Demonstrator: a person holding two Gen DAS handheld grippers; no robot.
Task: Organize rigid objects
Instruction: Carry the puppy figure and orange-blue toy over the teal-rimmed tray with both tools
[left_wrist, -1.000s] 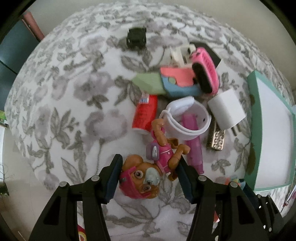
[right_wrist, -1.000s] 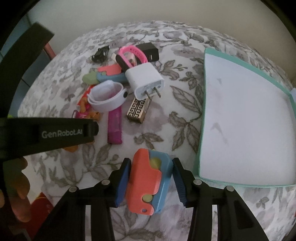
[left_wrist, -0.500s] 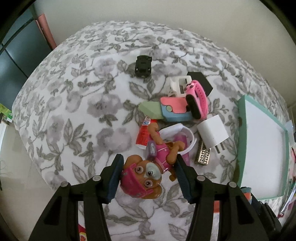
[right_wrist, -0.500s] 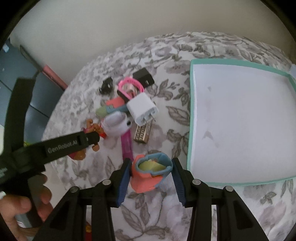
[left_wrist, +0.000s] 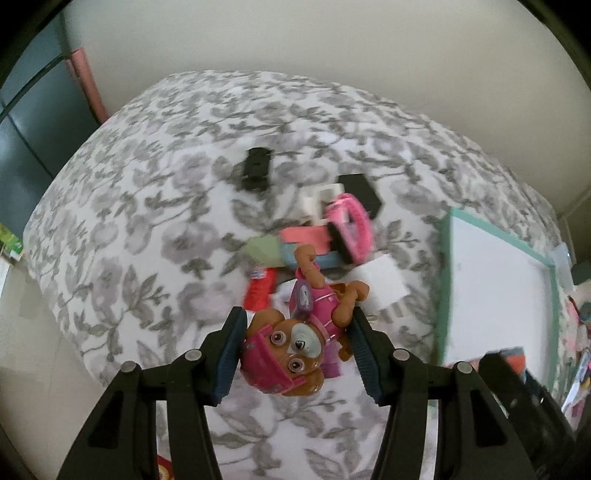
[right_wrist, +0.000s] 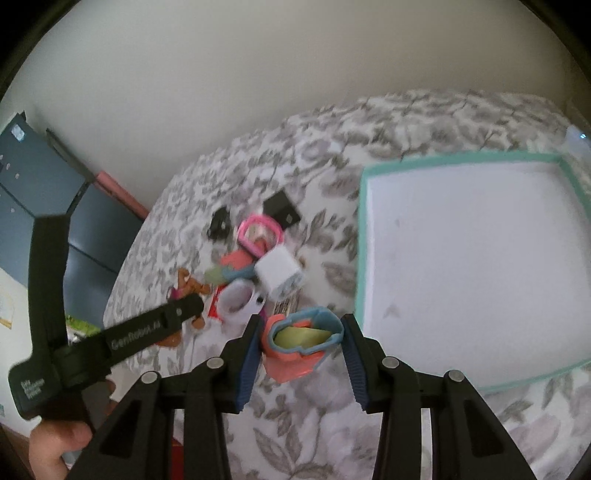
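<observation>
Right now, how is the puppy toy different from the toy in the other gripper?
The puppy toy is a brown-and-pink figure with a face; the folding toy is a faceless coral-and-blue piece. The left gripper holds the puppy, the right gripper the other. Both are gripped above the floral cloth.

A plain cream wall (right_wrist: 258, 92) rises behind the desk (left_wrist: 147, 192) (covered in grey floral cloth), with a dark blue-grey cabinet (right_wrist: 40, 192) at left.

hidden: white band (left_wrist: 284, 291) behind dog figure (left_wrist: 295, 336) | blurred: pile (left_wrist: 325, 236) | cut off: tray (right_wrist: 576, 192) right edge
</observation>
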